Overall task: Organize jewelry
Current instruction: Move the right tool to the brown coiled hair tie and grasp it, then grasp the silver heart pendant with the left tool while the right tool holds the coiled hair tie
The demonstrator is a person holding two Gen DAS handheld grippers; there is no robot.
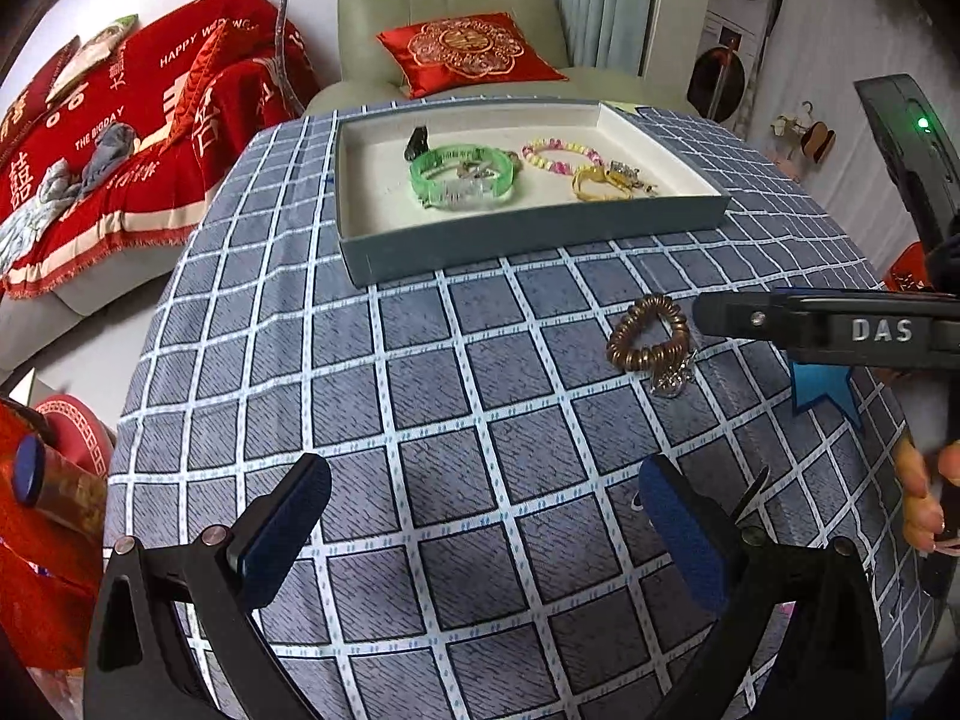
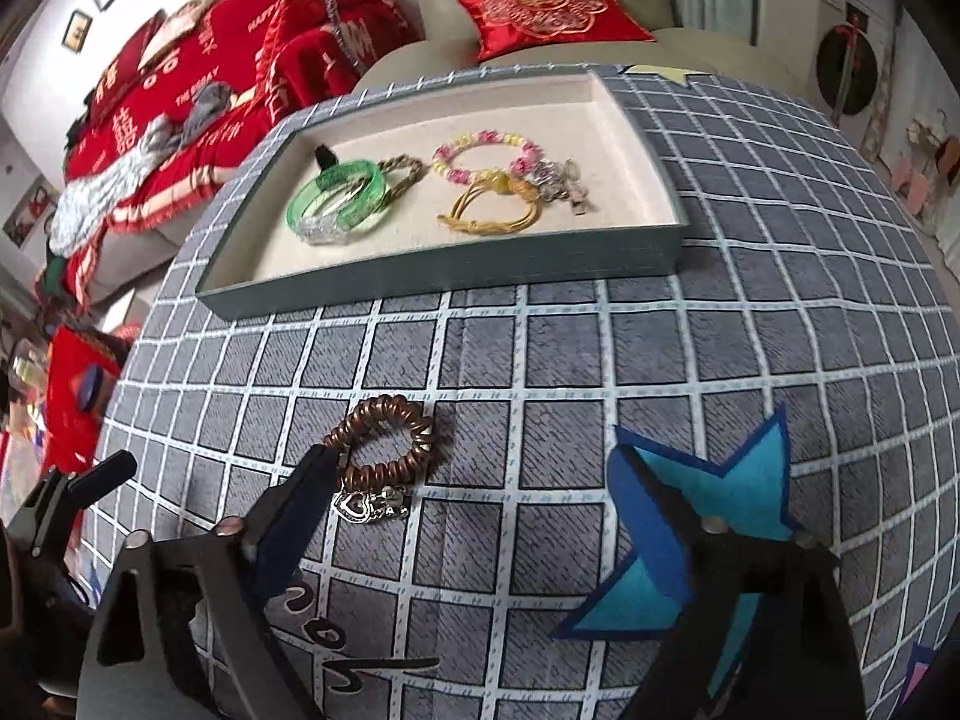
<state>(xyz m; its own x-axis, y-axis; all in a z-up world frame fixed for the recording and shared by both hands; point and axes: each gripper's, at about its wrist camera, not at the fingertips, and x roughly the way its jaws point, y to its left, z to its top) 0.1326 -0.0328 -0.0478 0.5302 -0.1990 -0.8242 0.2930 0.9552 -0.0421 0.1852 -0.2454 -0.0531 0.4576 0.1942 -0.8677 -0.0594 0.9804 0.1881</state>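
Observation:
A brown coiled bracelet (image 1: 648, 333) with a silver heart charm (image 2: 363, 505) lies on the checked blue tablecloth. A shallow grey-blue tray (image 1: 528, 240) behind it holds a green bangle (image 1: 462, 177), a pink and yellow bead bracelet (image 1: 561, 155), a gold cord bracelet (image 1: 600, 183) and small silver pieces (image 2: 561, 183). My left gripper (image 1: 486, 516) is open and empty over bare cloth near the front. My right gripper (image 2: 480, 504) is open, low over the cloth, and its left fingertip (image 2: 312, 480) is against the brown bracelet (image 2: 381, 441). The right gripper also shows from the side in the left wrist view (image 1: 708, 315).
A blue star sticker (image 2: 726, 498) lies on the cloth under my right gripper's right finger. The tray (image 2: 456, 267) stands at the far middle of the table. A grey armchair with a red cushion (image 1: 468, 51) and a red-covered sofa (image 1: 120, 138) stand beyond the table.

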